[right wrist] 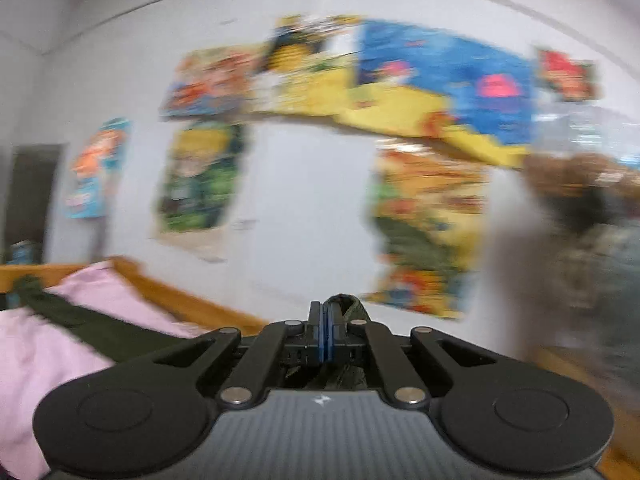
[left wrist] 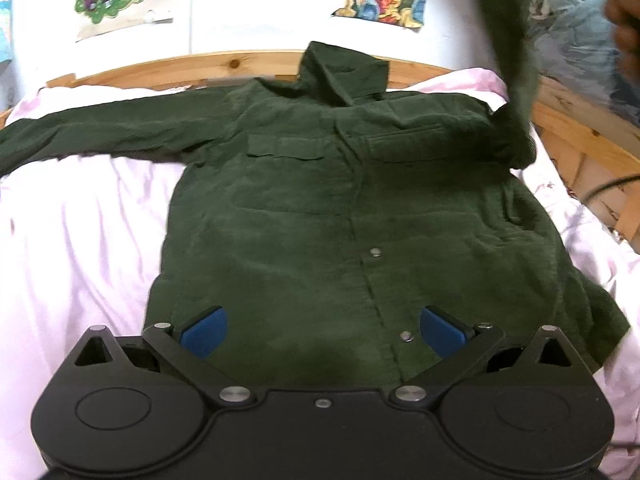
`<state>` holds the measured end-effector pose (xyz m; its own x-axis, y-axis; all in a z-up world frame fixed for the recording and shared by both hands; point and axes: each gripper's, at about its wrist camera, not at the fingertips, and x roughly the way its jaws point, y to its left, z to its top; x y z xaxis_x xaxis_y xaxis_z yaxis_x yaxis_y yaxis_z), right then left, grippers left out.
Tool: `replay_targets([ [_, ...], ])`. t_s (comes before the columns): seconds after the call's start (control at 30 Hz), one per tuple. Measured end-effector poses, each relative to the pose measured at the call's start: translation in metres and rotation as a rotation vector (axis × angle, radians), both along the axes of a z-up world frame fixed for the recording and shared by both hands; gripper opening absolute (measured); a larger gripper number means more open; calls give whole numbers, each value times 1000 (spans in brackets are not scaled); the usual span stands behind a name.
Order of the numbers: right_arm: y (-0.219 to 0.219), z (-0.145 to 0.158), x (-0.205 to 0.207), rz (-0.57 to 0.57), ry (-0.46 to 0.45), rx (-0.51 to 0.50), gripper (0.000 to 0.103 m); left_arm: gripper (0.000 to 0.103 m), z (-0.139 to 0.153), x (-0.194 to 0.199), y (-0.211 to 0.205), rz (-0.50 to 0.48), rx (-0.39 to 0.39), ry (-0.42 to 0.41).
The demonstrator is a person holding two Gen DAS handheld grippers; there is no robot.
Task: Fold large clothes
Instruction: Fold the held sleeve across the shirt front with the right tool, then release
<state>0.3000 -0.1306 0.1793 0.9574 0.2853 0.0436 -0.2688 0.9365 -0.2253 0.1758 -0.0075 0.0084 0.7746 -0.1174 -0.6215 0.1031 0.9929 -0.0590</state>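
Note:
A dark green corduroy jacket (left wrist: 320, 208) lies front up on the pink bed sheet (left wrist: 80, 240), collar toward the wall. Its left sleeve (left wrist: 100, 132) stretches out flat to the left. Its right sleeve (left wrist: 508, 40) is lifted high at the upper right. My left gripper (left wrist: 323, 330) is open and empty, hovering over the jacket's hem near the snap buttons. My right gripper (right wrist: 325, 332) is shut on a fold of green sleeve fabric (right wrist: 348, 304), held up in the air facing the wall. Part of the jacket (right wrist: 92, 328) shows low left in the blurred right wrist view.
A wooden bed frame (left wrist: 580, 136) runs behind and to the right of the sheet. Colourful posters (right wrist: 432, 92) hang on the white wall. A pile of bagged clothes (left wrist: 576, 32) sits at the far right. A dark cable (left wrist: 608, 186) crosses the frame.

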Motion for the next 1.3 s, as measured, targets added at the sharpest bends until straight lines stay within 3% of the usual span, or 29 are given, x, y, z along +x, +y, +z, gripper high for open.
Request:
replay_targets([
  [0.1, 49, -13, 33, 104, 76, -61, 2, 102, -2, -2, 6, 16, 8, 7],
  [0.17, 73, -26, 56, 152, 157, -67, 10, 102, -3, -3, 9, 24, 14, 9],
  [0.2, 82, -32, 64, 170, 180, -77, 20, 102, -4, -4, 10, 31, 16, 11],
  [0.23, 91, -38, 72, 174, 198, -97, 45, 102, -4, -5, 12, 35, 16, 12],
  [0.27, 95, -44, 75, 175, 217, -107, 63, 102, -4, -6, 12, 39, 13, 13],
  [0.3, 95, -48, 79, 189, 245, -104, 66, 102, -4, -6, 13, 42, 11, 14],
  [0.4, 81, -64, 66, 203, 294, -101, 77, 102, -3, -9, 12, 42, 11, 9],
  [0.47, 60, -76, 51, 195, 300, -108, 92, 102, -3, -11, 11, 39, 15, 5],
  [0.63, -12, -97, 30, 77, 323, -157, 101, 102, 2, -5, 13, 10, 55, -30],
  [0.77, -67, -97, 58, -93, 385, -142, 101, 102, 7, 24, 20, -45, 147, -92],
  [0.87, -104, -92, 103, -204, 456, -77, 97, 102, 1, 59, 25, -63, 196, -136],
  [1.1, -161, -96, 227, -413, 578, 99, 74, 102, -28, 136, 27, -46, 148, -118],
  [1.13, -170, -100, 241, -431, 602, 131, 53, 102, -34, 146, 25, -50, 140, -115],
  [1.17, -174, -101, 249, -438, 617, 162, 23, 102, -39, 155, 23, -52, 138, -114],
  [1.23, -180, -98, 258, -449, 613, 205, 11, 102, -49, 169, 18, -56, 147, -109],
  [1.3, -176, -89, 257, -439, 530, 141, 8, 102, -58, 184, 10, -67, 170, -101],
])
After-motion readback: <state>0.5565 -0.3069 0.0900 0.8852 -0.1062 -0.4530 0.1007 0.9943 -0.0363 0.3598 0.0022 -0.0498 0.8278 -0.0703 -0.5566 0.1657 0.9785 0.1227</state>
